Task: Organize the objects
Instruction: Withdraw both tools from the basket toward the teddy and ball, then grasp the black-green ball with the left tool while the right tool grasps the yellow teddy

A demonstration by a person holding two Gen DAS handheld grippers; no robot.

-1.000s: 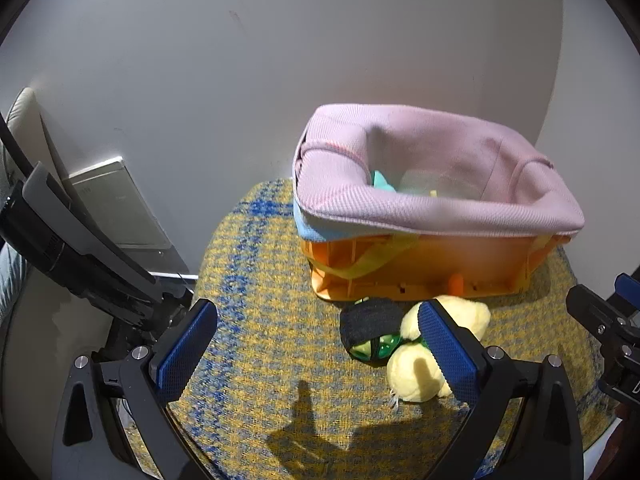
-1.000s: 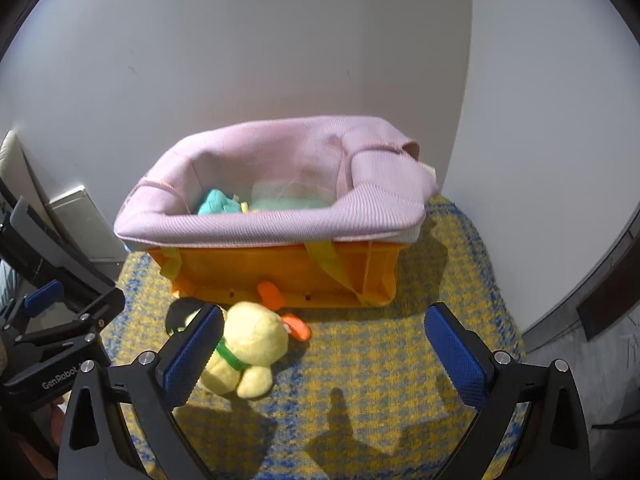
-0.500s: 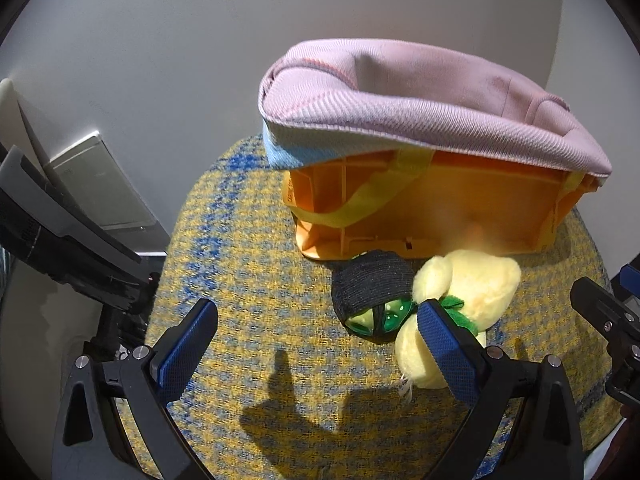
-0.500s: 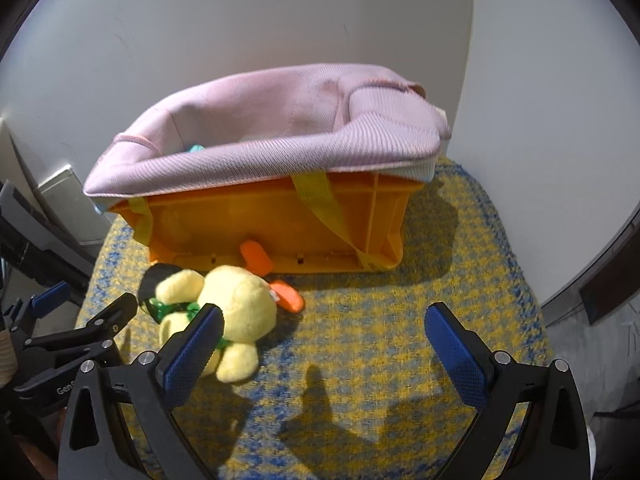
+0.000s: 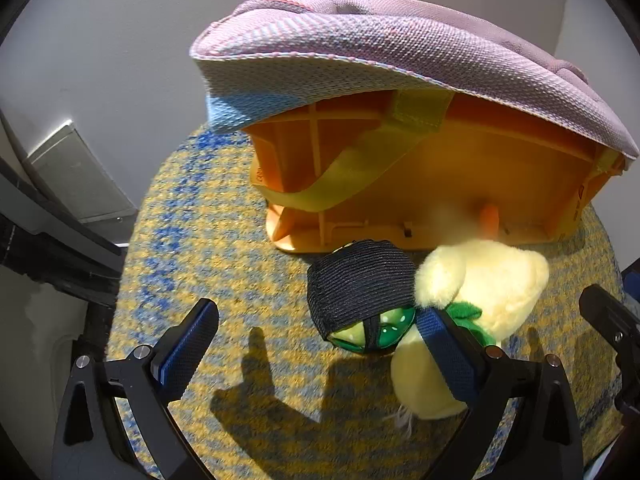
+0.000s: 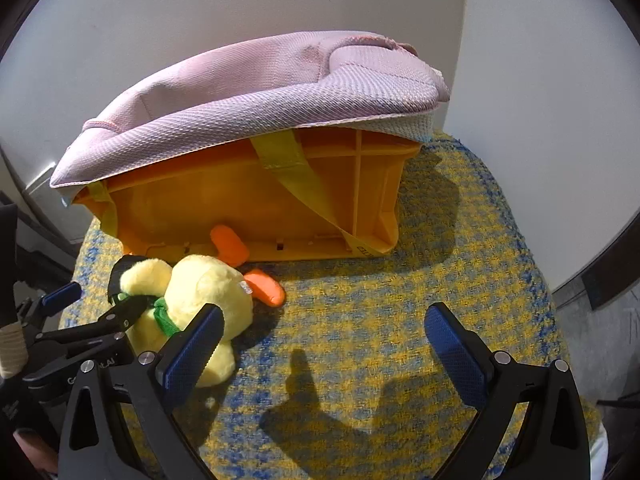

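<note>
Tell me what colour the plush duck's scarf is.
Green; the scarf around the duck shows best in the right wrist view.

We find the crate (image 5: pixel 460 196) ahead of both tools, standing on the mat (image 5: pixel 192 248) against the wall (image 5: pixel 100 40). A fabric bag (image 5: pixel 360 40) drapes over its rim. Before the crate's near side lies the plush duck (image 6: pixel 200 292), touching a banded ball (image 5: pixel 360 292) on its left. Both sit between the left gripper's (image 5: pixel 316 344) fingers and the crate; the duck lies left of the right gripper (image 6: pixel 324 344).
</note>
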